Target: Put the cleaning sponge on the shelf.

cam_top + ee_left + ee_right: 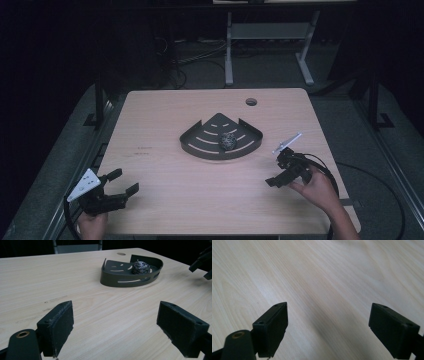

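Sitting at the near left corner of the tabletop (165, 200), the left gripper (122, 182) is spread wide and holding nothing. Its nose is pointing toward roughly 2 o'clock, straight at the dark corner-shaped rack (200, 145) mid-table. From the left gripper view, its own gripper (115, 322) is framing bare wood, with the rack (120, 280) lying ahead at about 12 to 1 o'clock, well apart.

Inside the rack, a steel-wool scourer (228, 141) is resting on the slotted floor, right of its centre, near the curved front wall. The left gripper view shows the scourer (141, 267) toward the rack's far right side. It's a round wad, so no long axis to line up on.

Over at the right, the right gripper (275, 181) is also open wide and empty, hovering off the rack's 4 o'clock, jaws aimed toward 8 o'clock. The right gripper view has its gripper (328, 322) looking down at plain tabletop (324, 277).

Judgement: right hand (320, 190) is nearer to the scourer; the scourer lies at about its 10 o'clock, so that gripper would need turning toward the rack.
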### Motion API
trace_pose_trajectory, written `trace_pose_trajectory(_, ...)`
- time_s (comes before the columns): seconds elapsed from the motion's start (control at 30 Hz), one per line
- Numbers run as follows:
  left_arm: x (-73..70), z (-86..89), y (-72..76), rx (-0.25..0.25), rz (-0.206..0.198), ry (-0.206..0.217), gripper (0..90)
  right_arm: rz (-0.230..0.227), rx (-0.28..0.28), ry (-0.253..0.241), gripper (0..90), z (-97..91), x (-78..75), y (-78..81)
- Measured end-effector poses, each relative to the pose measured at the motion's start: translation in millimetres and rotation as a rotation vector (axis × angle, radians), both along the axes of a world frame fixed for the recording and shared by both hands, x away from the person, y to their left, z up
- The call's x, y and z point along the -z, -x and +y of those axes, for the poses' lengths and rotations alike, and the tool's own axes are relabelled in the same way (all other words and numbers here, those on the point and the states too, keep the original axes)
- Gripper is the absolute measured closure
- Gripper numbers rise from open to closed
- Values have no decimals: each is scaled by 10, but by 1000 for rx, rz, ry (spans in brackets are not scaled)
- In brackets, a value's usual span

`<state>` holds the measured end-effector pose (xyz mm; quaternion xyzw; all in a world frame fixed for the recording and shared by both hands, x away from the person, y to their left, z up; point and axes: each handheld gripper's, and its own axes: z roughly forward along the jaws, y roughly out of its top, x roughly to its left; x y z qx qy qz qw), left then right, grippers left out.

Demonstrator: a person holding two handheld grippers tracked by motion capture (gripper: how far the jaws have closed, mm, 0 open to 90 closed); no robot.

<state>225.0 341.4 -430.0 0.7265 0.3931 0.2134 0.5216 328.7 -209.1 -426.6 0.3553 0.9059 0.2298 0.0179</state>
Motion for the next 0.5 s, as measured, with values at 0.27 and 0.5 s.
trace_pose_trajectory(0.27, 1, 7, 0, -3, 0, -4, 133, -8, 30, -3, 154, -135, 22, 71)
trace_pose_trajectory(0.5, 1, 6, -3, 2, 1, -6, 133, -8, 38, -5, 153, -187, 59, 138)
